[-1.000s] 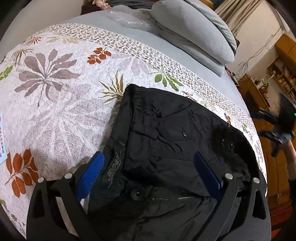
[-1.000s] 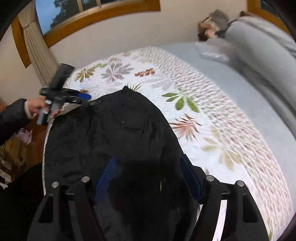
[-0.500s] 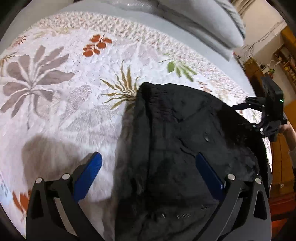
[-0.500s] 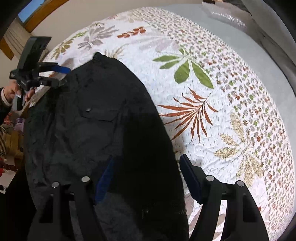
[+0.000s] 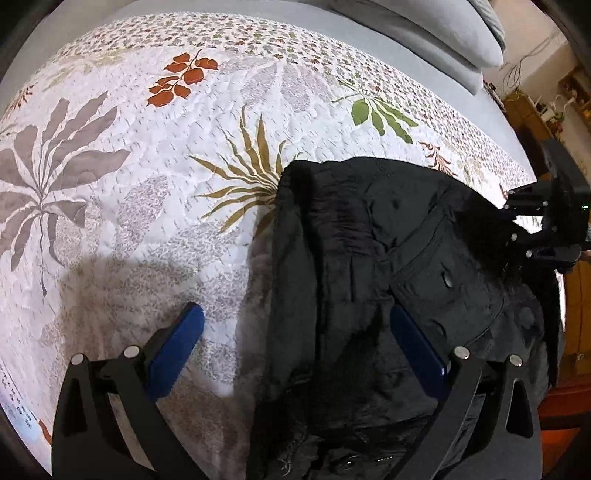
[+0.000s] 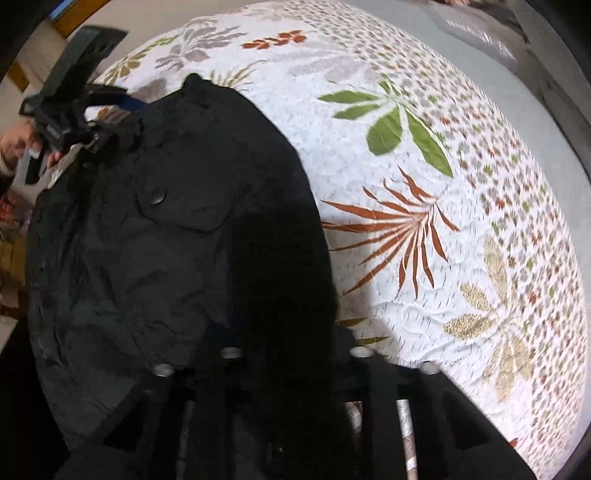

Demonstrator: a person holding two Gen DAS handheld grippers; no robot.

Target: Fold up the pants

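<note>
Left wrist view: black pants (image 5: 388,280) lie bunched on the quilted bed (image 5: 147,192), partly folded by my reading; squaring and the final fold remain. Left gripper (image 5: 295,343) jaws stand wide over the pants' edge, gripping nothing. Right gripper (image 6: 291,354) jaws are closing on dark cloth. Grey pillow (image 5: 443,33) lies well apart; nothing obstructs.

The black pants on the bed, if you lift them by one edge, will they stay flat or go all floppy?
Probably floppy: the black pants already lie wrinkled and bunched on the quilt. The unheld part would likely sag. They look thick, with a buttoned pocket, so perhaps fairly heavy.
</note>
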